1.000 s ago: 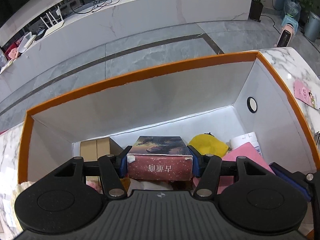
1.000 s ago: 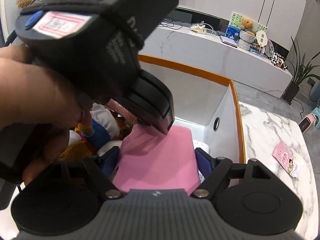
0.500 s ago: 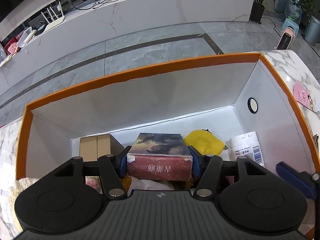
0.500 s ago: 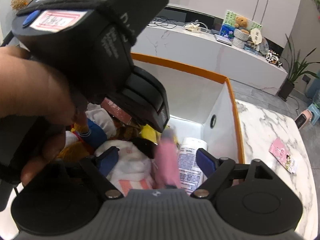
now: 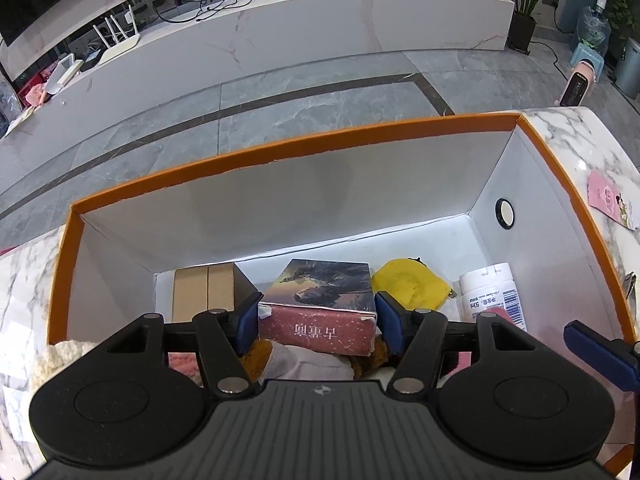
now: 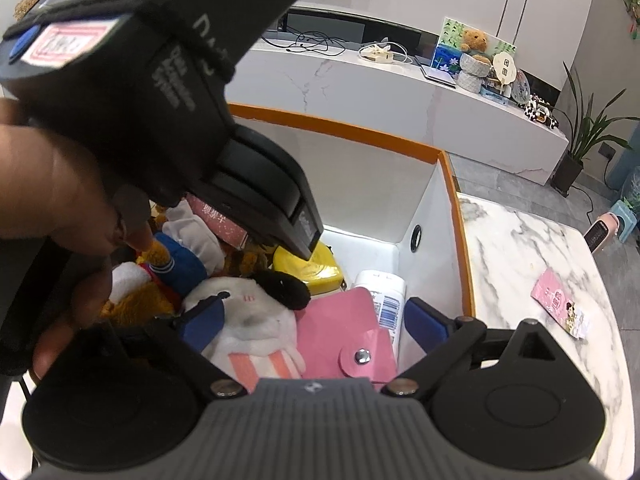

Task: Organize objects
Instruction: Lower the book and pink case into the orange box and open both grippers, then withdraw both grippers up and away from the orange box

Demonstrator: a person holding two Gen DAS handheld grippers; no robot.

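Observation:
My left gripper point(image 5: 316, 322) is shut on a red box with a dark picture on top point(image 5: 320, 306) and holds it inside the orange-rimmed white box point(image 5: 280, 148). My right gripper point(image 6: 312, 324) is open and empty above the box's right part. Under it lies a pink snap wallet point(image 6: 344, 340), resting on a white bottle point(image 6: 384, 292) and a white plush toy point(image 6: 248, 316). The left gripper's body point(image 6: 160, 80) and the hand that holds it fill the upper left of the right wrist view.
In the box lie a brown carton point(image 5: 204, 292), a yellow round case point(image 5: 408, 284), the white bottle point(image 5: 492, 292) and plush toys point(image 6: 168, 264). A pink card point(image 6: 560, 308) lies on the marble tabletop point(image 6: 520, 248) to the right of the box.
My right gripper opened and let go of the pink wallet, which dropped into the box. My left gripper kept hold of the red box and rose slightly.

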